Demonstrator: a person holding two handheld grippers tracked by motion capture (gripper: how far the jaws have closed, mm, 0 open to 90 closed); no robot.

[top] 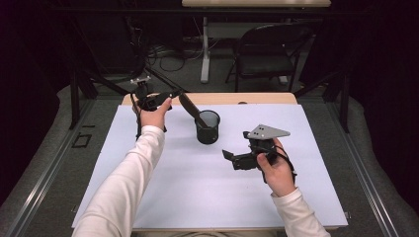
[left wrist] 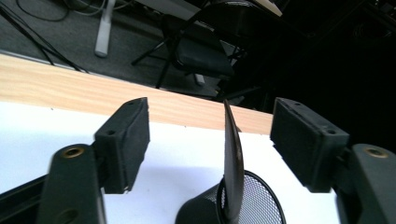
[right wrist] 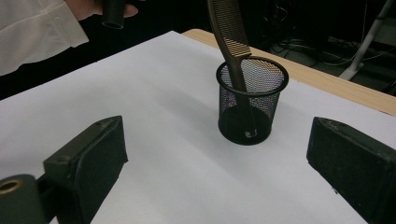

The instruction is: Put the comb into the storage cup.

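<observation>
White paper covers the worktop (top: 163, 197), where a comb (right wrist: 232, 42) stands in the mesh cup (top: 208, 127) near the far edge, just released by the left claw (left wrist: 210, 140), jaws apart; right claw (right wrist: 219, 163) waits open, withdrawal likely next.

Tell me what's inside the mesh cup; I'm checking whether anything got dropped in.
A brown comb stands in the mesh cup, handle end down, leaning on the rim. Through the mesh nothing else shows, though the cup's dark floor is hard to read.
</observation>
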